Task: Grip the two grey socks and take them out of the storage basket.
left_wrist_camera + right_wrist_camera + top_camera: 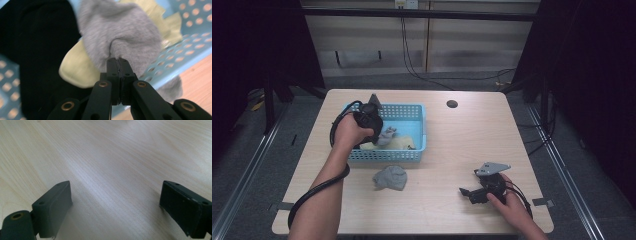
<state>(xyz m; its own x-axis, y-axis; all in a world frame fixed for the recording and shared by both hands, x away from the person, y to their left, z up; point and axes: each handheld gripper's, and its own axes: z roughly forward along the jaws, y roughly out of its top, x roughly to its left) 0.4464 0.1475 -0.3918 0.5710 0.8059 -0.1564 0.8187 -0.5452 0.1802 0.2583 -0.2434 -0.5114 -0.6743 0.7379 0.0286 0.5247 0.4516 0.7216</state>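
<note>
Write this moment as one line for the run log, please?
left tool: shut on grey sock, over blue basket | right tool: open, nothing between jaws, over table | second grey sock: on table beside basket

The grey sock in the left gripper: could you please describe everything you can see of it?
The grey sock is soft, finely knitted fabric, crumpled and bunched. The left gripper has its jaws shut on a fold of it and holds it over the blue basket, above a pale yellow cloth and beside something black.
</note>
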